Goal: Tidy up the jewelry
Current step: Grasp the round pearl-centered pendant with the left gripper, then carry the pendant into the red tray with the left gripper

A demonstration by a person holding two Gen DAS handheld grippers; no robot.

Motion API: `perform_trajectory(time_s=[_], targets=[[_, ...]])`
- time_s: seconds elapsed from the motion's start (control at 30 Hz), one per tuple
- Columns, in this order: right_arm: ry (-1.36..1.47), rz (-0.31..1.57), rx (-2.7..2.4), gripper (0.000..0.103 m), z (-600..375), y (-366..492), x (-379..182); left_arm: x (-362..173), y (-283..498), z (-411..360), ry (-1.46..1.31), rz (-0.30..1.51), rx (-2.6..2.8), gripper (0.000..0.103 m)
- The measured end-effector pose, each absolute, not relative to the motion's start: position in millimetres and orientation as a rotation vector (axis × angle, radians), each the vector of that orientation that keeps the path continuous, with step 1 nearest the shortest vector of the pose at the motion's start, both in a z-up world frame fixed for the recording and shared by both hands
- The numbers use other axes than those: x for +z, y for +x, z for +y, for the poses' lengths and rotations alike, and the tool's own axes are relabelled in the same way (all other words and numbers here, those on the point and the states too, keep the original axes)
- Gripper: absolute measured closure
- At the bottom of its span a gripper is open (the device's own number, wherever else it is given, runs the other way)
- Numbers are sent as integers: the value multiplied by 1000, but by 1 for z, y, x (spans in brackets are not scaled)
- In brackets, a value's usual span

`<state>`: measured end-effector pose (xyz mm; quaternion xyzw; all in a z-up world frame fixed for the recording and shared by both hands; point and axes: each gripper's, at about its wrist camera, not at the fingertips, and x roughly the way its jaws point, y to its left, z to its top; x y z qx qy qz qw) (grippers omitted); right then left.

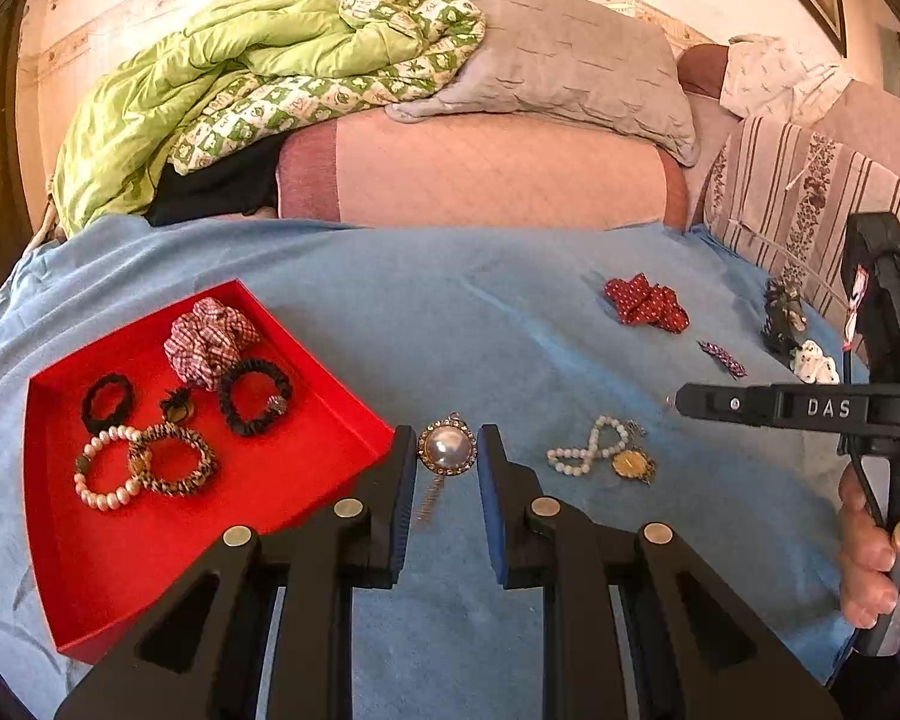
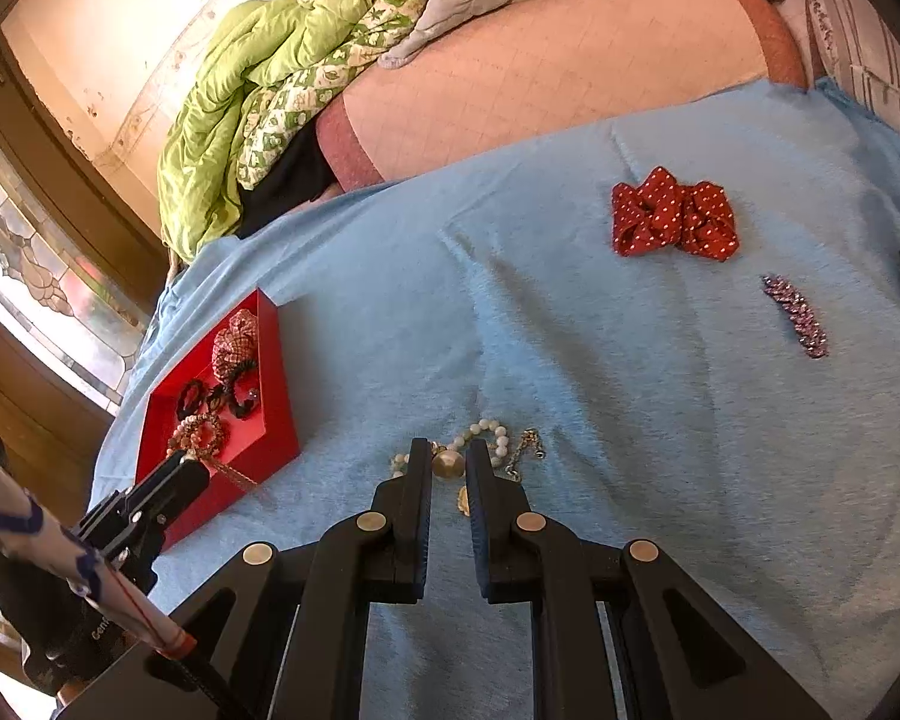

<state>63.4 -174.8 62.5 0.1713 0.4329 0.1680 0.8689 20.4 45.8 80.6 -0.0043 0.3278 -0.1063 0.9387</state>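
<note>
A red tray (image 1: 270, 498) on the blue cloth holds a checked scrunchie (image 1: 210, 339), black hair ties, a pearl bracelet (image 1: 105, 468) and a braided bracelet. My left gripper (image 1: 447, 450) is shut on a round pearl brooch (image 1: 448, 449) with a hanging chain, held just right of the tray's edge. My right gripper (image 2: 449, 462) is open, its fingers on either side of a gold pendant (image 2: 448, 464) of a white bead necklace (image 2: 492, 435) that lies on the cloth. The necklace also shows in the left wrist view (image 1: 594, 450).
On the cloth lie a red dotted scrunchie (image 2: 675, 219), a purple beaded clip (image 2: 795, 315), a dark hair piece (image 1: 783, 315) and a white dotted item (image 1: 816, 363). Pillows and a green quilt (image 1: 210, 90) lie behind.
</note>
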Motion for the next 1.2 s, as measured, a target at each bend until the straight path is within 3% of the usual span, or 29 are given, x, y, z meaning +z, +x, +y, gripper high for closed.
perform_trajectory(time_s=[1.2], targets=[[315, 910, 347, 91, -159, 53, 60, 88, 20, 59, -4, 649, -186, 83]])
